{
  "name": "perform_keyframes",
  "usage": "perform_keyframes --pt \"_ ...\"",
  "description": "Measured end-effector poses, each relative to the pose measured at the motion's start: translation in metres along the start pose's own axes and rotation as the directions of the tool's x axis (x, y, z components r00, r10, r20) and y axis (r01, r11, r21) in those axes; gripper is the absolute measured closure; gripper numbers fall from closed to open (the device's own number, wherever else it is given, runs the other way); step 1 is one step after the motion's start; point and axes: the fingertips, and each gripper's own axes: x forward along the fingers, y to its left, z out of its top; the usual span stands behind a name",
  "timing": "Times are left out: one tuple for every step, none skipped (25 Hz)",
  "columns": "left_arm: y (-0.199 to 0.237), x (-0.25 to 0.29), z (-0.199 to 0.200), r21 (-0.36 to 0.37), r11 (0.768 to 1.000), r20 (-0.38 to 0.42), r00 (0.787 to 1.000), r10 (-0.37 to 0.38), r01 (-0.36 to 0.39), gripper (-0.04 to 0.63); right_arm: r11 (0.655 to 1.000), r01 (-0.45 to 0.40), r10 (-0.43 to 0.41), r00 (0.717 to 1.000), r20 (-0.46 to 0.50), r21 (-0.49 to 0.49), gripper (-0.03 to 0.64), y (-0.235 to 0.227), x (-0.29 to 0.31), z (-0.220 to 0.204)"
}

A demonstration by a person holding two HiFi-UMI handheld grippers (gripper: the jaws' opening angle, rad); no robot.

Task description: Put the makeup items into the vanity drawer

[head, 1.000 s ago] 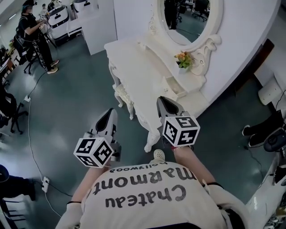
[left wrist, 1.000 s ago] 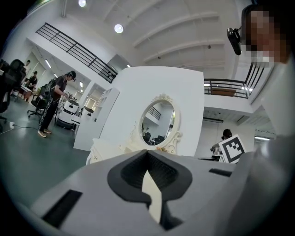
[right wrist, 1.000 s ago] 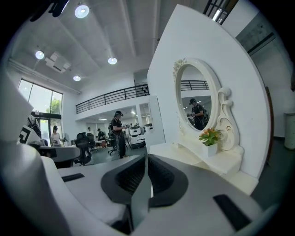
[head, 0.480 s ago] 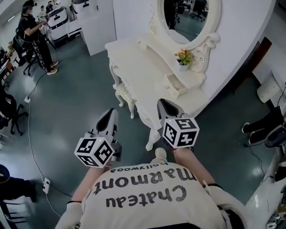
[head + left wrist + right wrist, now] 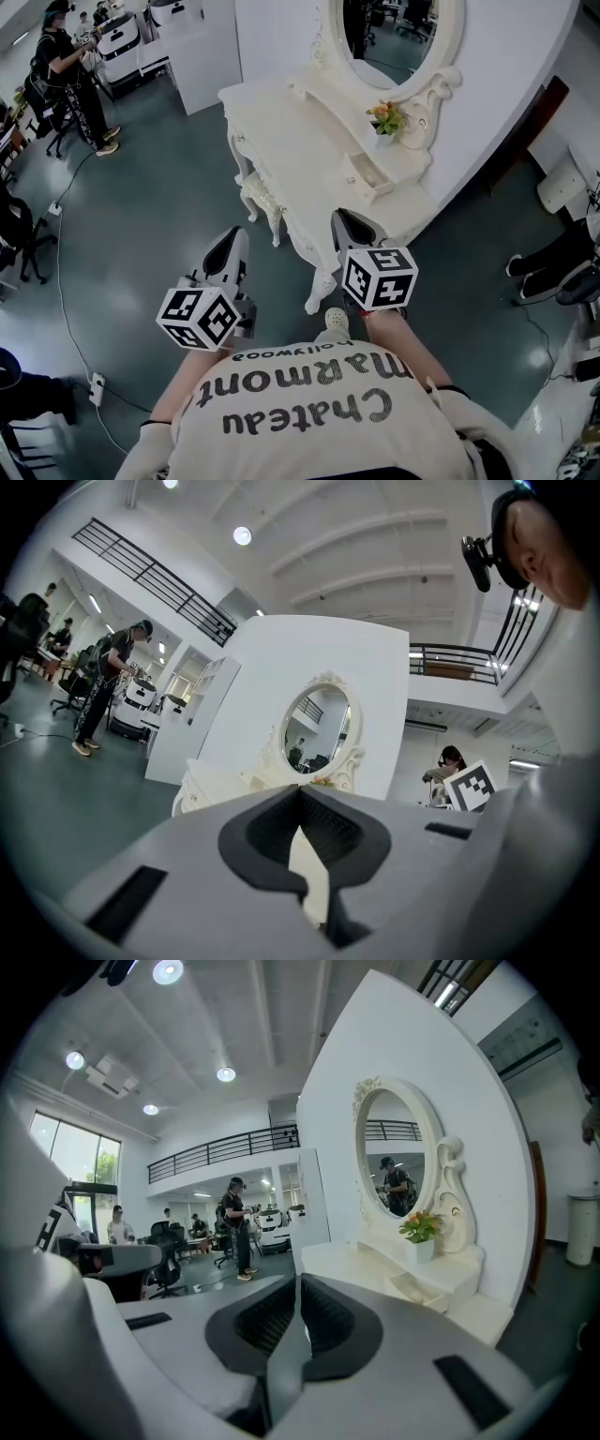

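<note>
Vanity (image 5: 291, 141) white, oval mirror (image 5: 398, 33), grey-green floor (image 5: 159, 206), person (image 5: 70, 80) beyond

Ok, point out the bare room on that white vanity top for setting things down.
The white carved vanity table's top lies bare from its far end to the small open white drawer. Crowded beside the oval mirror, where orange flowers in a white pot stand.

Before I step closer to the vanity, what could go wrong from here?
The small flower pot stands close to the pulled-out drawer; a reaching tool could tip it. The vanity's curved leg is near your shoe, so you could kick it. Both the left tool and right tool are shut, so they must open before any grasp.
</note>
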Motion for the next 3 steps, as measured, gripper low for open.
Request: perform_keyframes --pt "0.0003 0.0009 0.0000 -0.001 1.000 0.000 1.000 0.001 -0.001 0.588 1.000 0.000 0.000 1.000 -0.002 -0.001 0.577 -0.0007 0.0007 0.0002" --pt "0.0007 0.0017 0.0002 -0.002 1.000 -0.001 1.000 0.002 -0.002 0.588 1.000 0.000 0.000 1.000 -0.004 -0.003 0.575 -0.0012 0.0016 0.0004" --pt "0.0011 0.0024 0.0004 -0.003 1.000 0.000 1.000 0.003 -0.003 0.588 1.000 0.000 -0.001 1.000 -0.006 -0.005 0.577 -0.0017 0.0024 0.0006"
